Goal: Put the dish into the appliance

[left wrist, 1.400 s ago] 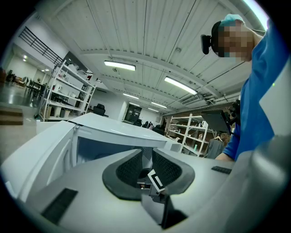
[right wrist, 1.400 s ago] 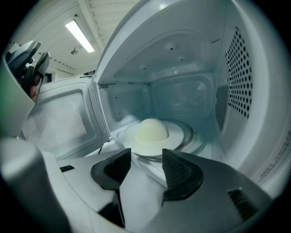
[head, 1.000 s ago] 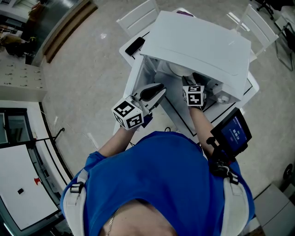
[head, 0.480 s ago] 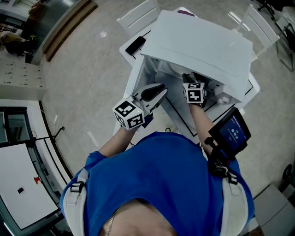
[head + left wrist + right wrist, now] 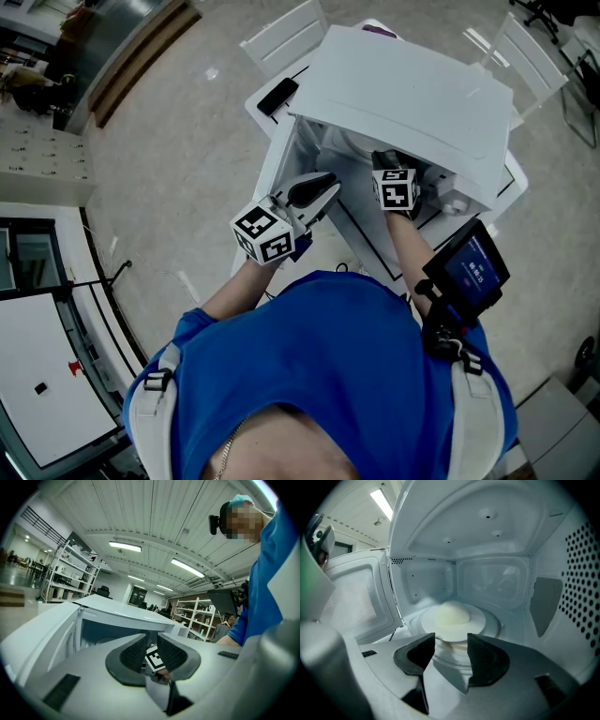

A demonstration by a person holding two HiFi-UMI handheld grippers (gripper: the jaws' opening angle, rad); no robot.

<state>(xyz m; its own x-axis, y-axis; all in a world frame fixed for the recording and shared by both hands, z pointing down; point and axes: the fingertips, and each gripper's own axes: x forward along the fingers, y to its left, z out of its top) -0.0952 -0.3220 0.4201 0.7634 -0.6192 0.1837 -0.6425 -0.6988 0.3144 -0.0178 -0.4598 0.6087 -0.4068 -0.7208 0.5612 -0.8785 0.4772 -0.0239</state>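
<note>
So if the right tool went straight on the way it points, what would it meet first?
Probably the dish, sitting inside the appliance straight ahead of the right tool, whose jaws stand open; how close its rim is, I can't tell.

Head view looks down; both tool views face the microwave [image 5: 412,89].

Right tongs [image 5: 383,160] reach inside the white appliance [image 5: 403,89]; left tongs [image 5: 322,185] hover just outside its opening.
</note>
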